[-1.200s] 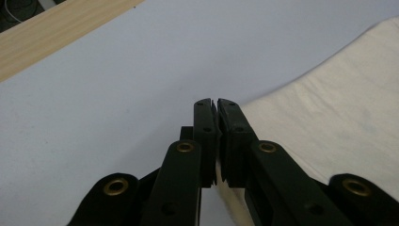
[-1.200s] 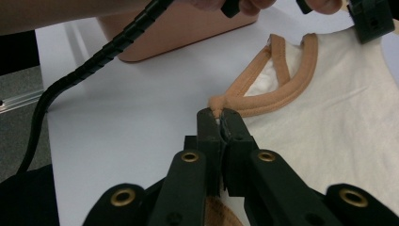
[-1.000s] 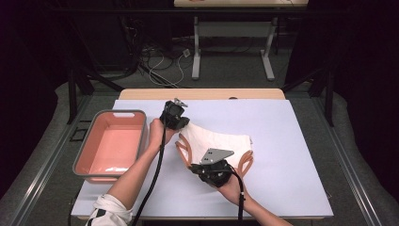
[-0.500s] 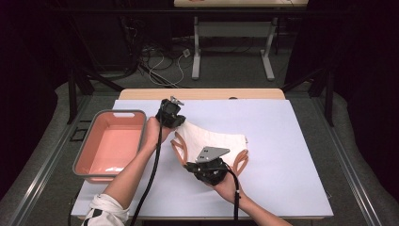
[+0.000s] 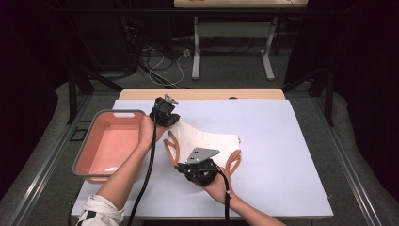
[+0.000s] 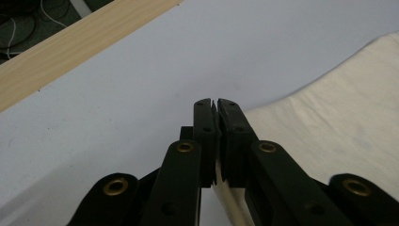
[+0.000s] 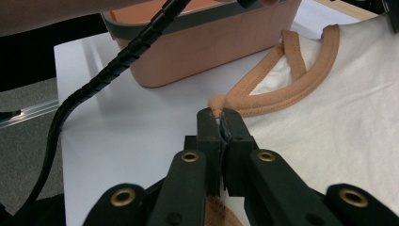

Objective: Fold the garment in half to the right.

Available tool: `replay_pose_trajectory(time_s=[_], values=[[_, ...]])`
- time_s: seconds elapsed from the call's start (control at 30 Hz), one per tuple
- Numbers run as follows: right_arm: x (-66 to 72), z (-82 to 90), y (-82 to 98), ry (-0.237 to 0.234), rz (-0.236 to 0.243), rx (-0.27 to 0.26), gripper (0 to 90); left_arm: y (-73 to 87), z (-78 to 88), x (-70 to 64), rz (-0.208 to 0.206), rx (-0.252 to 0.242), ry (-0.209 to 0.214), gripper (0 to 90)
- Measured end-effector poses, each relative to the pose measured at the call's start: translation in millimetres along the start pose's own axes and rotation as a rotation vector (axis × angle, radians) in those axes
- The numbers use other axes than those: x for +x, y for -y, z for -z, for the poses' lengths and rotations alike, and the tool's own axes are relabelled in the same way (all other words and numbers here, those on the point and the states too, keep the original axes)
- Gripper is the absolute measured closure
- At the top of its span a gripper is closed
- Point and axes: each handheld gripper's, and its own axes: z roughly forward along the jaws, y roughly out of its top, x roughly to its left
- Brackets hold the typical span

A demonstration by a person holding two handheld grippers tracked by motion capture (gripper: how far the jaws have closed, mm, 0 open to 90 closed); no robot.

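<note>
Cream cloth with orange trim, a small garment (image 5: 207, 141), lies spread on the white sheet (image 5: 282, 141) between both tools. Left gripper (image 6: 215, 106) pinches its plain cream edge, jaws pressed together. Right gripper (image 7: 221, 115) clamps the orange binding (image 7: 282, 101); just beyond its tips stands the pink tub (image 7: 211, 42).

The high view looks forward and down over the desk (image 5: 282, 141). Both gripper views sit low and close, sharing the garment (image 5: 204, 139) with it.

No readable text, label or number anywhere.
</note>
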Motion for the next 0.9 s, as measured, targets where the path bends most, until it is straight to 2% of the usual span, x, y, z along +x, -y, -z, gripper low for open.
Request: replay_pose_trajectory(time_s=[0.2,0.4,0.53,0.9], values=[[0.9,4.3,-1.2,0.007,-0.007,-0.017,88.2,-2.3,1.3,-1.4,-0.007,-0.002,-0.001,86.7],[0.3,14.0,-0.8,0.023,-0.014,-0.036,88.2,-12.2,0.2,-9.9,-0.013,-0.014,0.007,86.7],[-1.2,21.0,1.2,0.034,-0.022,-0.043,88.2,-20.1,0.2,-16.1,-0.033,-0.016,0.014,86.7],[-4.8,36.8,7.5,0.064,-0.031,-0.038,88.2,-36.2,-9.0,-33.1,-0.055,-0.024,0.035,86.6]])
